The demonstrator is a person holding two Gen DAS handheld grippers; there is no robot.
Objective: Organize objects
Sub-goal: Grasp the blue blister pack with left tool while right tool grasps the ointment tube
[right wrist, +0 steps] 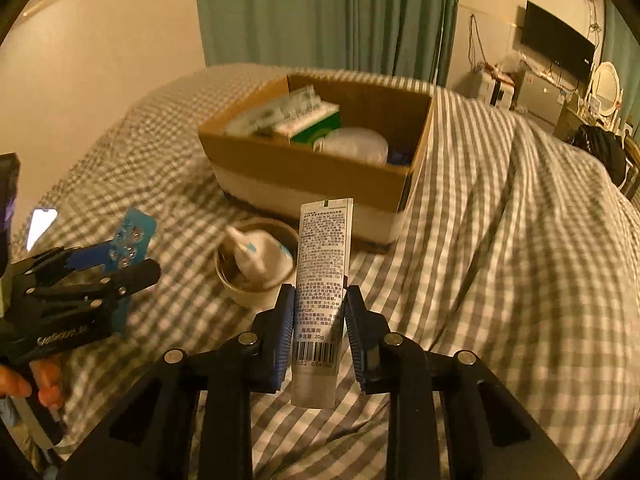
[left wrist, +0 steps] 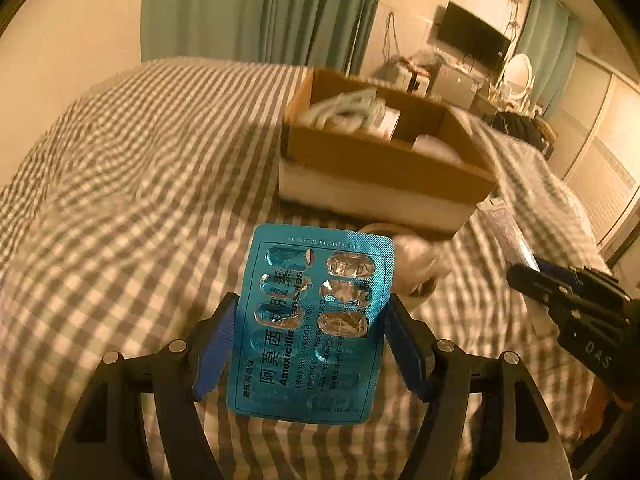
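The left gripper [left wrist: 308, 340] had its jaws clamped on the two long edges of a blue blister pack [left wrist: 312, 324], amoxicillin by the print, w/ several pockets already popped. The edge grip kept the card flat and face-up, lifted clear of the checked bedspread [left wrist: 120, 200] — probably so it could be slid into the box w/o bending.

The right gripper [right wrist: 319, 328] had its jaws closed on the lower body of a white ointment tube [right wrist: 324, 280], just above the barcode, crimped end pointing away toward the box. Holding it low and upright left the long free end leading, handy for dropping it in end-first.

The cardboard box [right wrist: 304, 168] sat on the bed at the far side, open-topped, already holding a green-and-white carton [right wrist: 316, 120], some flat packets and a white rounded item — so it looked like the collecting place, approx. half full. Between the grippers and the box, near the tube, stood a small round bowl [right wrist: 240, 292] w/ a white thing in it, poss. a small bottle or figurine; blur made it hard to say.

Both items were off the bed and near the box's near wall, not yet over it. Judged step: carrying both to the box. Next would need lifting above the rim, then releasing, one at a time to avoid the grippers meeting.
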